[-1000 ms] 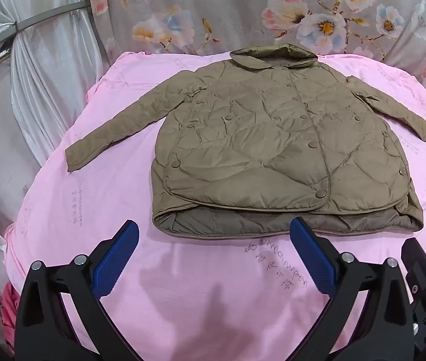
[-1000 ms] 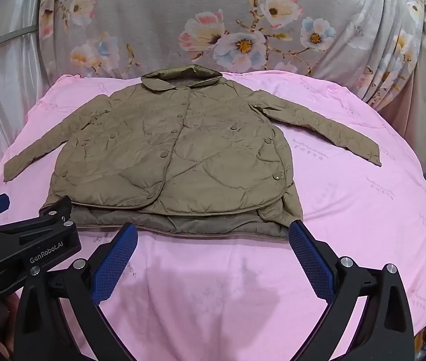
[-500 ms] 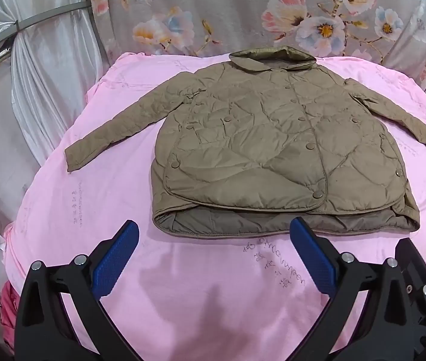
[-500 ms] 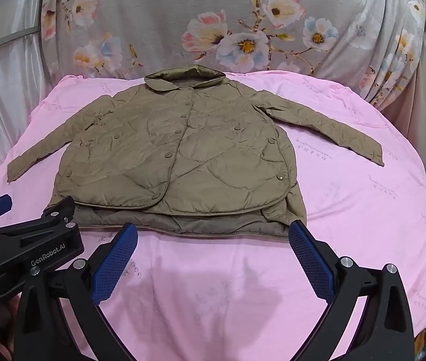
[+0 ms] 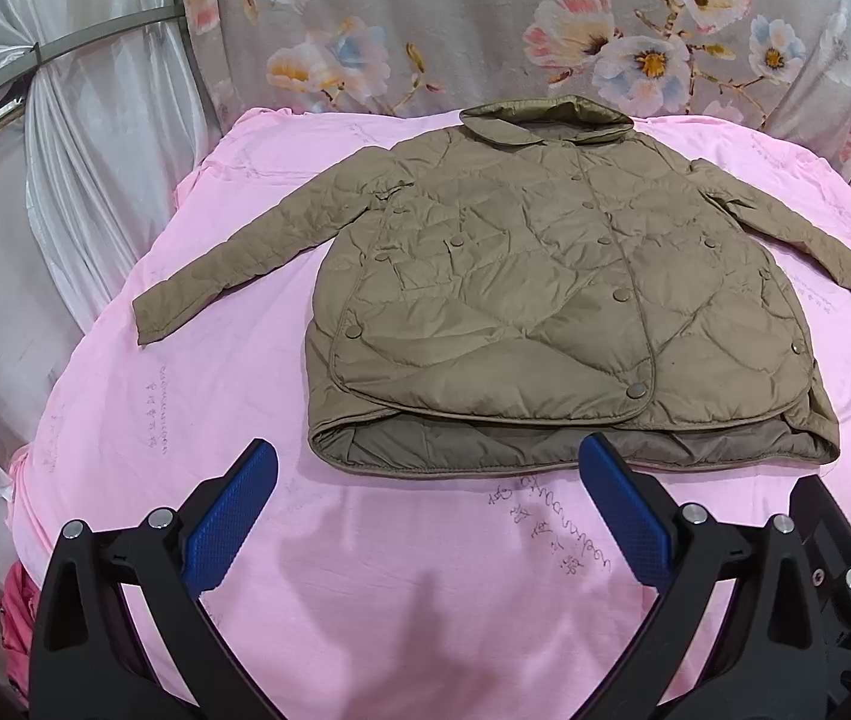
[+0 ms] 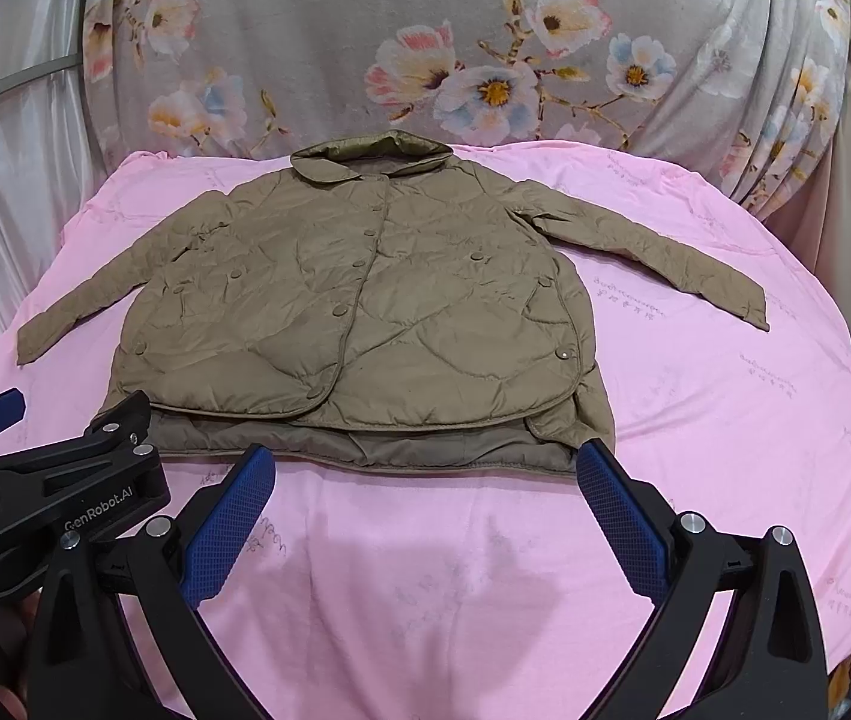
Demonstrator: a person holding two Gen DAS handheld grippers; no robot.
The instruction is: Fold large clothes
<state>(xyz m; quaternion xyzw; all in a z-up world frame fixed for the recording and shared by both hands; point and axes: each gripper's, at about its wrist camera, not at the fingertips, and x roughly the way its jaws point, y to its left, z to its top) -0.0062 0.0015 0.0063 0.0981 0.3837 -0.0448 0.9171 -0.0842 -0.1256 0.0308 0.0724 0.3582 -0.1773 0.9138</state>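
An olive quilted jacket (image 5: 545, 300) lies flat, front up, on a pink sheet (image 5: 185, 408), collar at the far side and both sleeves spread outward. It also shows in the right wrist view (image 6: 365, 312). My left gripper (image 5: 425, 468) is open and empty, hovering just short of the jacket's near hem. My right gripper (image 6: 425, 468) is open and empty, also just before the hem. The left gripper's body shows at the left of the right wrist view (image 6: 59, 480).
A grey floral cloth (image 5: 485, 30) hangs behind the pink sheet (image 6: 725, 390). White drapes (image 5: 65, 180) hang at the left. The sheet's edges drop away at left and right.
Both grippers have crept slightly forward toward the jacket's hem. The jacket has not moved and both grippers stay open.
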